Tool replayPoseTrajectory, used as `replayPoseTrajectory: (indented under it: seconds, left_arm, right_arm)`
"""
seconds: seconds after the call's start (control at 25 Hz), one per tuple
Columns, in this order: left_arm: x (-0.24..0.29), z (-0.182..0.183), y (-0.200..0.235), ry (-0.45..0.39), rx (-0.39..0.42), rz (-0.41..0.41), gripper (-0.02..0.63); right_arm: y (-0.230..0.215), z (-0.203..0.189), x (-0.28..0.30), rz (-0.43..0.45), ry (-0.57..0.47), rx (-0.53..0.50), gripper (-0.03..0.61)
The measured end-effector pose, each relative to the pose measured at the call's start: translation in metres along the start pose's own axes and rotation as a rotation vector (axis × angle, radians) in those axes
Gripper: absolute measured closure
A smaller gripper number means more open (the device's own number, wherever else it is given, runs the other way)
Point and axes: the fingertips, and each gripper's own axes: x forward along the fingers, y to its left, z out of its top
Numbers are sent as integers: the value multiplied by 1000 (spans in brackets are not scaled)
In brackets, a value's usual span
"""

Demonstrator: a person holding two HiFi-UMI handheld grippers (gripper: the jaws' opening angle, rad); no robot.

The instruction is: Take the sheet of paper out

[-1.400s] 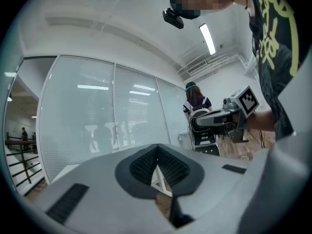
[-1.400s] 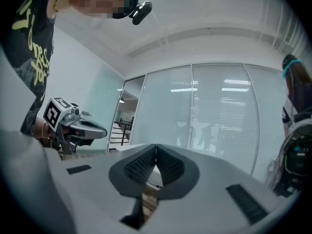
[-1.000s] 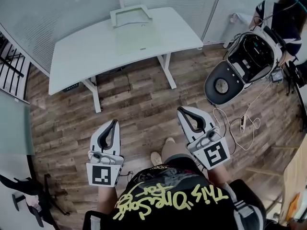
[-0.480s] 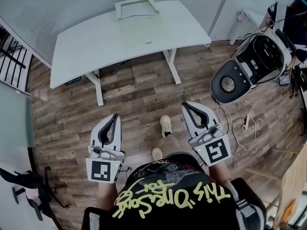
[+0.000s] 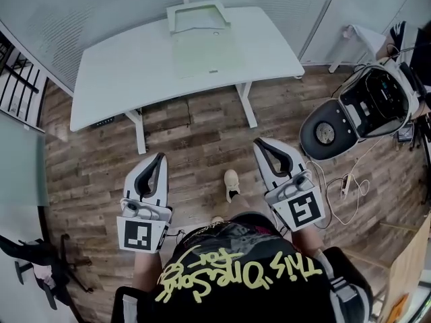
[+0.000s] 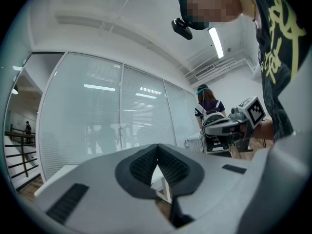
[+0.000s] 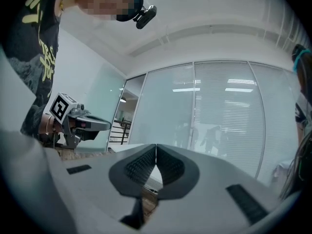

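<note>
Pale greenish sheet of paper [image 5: 207, 51] flat on white table [image 5: 121, 73], far side

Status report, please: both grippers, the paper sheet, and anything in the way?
Left gripper and right gripper shut, empty, short of the table. Pale green sheet flat on it, untouched. Only wood floor in between.

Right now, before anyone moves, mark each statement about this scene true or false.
1. The left gripper and the right gripper are both shut and empty. True.
2. The left gripper touches the table. False: it hangs over the wooden floor, apart from the table.
3. A pale green sheet lies on the white table. True.
4. The floor is carpeted. False: it is wooden planks.
5. A cable lies on the floor at the right gripper's side. True.
</note>
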Motion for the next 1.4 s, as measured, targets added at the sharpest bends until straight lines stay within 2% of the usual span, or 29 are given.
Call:
replayPoseTrajectory:
  seconds: [0.16,0.44,0.68,0.88,1.16,1.4]
  left_arm:
    - [29,-3,8,8,9,7,607]
    - [69,-5,24,48,-50,60,607]
    - [103,-8,36,60,-49,85,607]
    - [139,-17,37,56,-55,86,607]
    - [188,-8,40,43,-65,85,607]
    - [205,-8,38,50,-59,94,607]
  right_arm:
    - [-22,-5,21,8,-9,2,571]
    - [-51,-9,59,46,-17,7,571]
    - [-78,-13,87,73,-27,11,571]
    - [-111,-32,104,69,-26,21,571]
    - [-152,-36,127,88,-6,12,571]
    - [-166,-42,137,116,-9,23,571]
